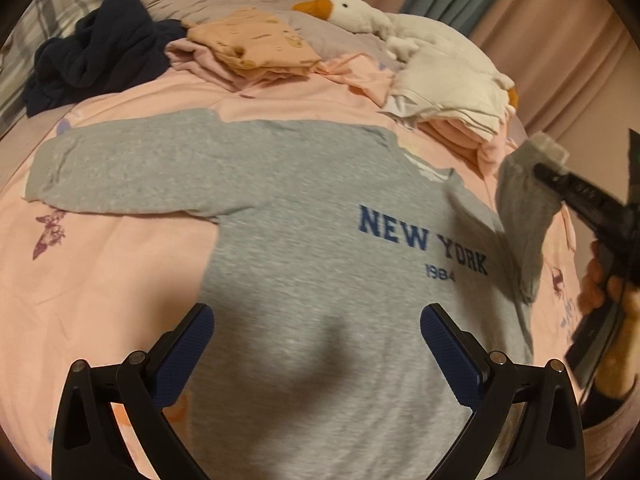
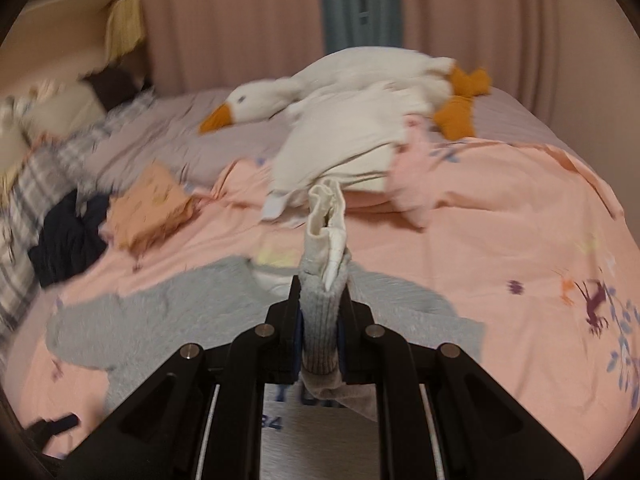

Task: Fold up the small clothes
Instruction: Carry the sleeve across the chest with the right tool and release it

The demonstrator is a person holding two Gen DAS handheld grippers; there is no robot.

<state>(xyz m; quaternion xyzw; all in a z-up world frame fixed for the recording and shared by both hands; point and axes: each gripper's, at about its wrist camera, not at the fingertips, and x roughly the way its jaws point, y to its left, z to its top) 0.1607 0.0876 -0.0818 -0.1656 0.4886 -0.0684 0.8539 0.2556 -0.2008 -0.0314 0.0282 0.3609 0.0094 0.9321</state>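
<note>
Clamping a grey ribbed sleeve cuff (image 2: 320, 320) with white lining, the right tongs (image 2: 319, 332) are seen nearly closed, the cuff raised off the bed at the right. The left tongs (image 1: 316, 354) are held wide open with nothing between them, above the near hem of the grey knit "NEW YORK" sweatshirt (image 1: 312, 248), which is spread flat on the pink printed duvet (image 1: 104, 264). Farther off, folded peach and pink clothes (image 1: 256, 48), a dark navy garment (image 1: 96, 52) and a white plush goose (image 1: 384, 28) are laid.
</note>
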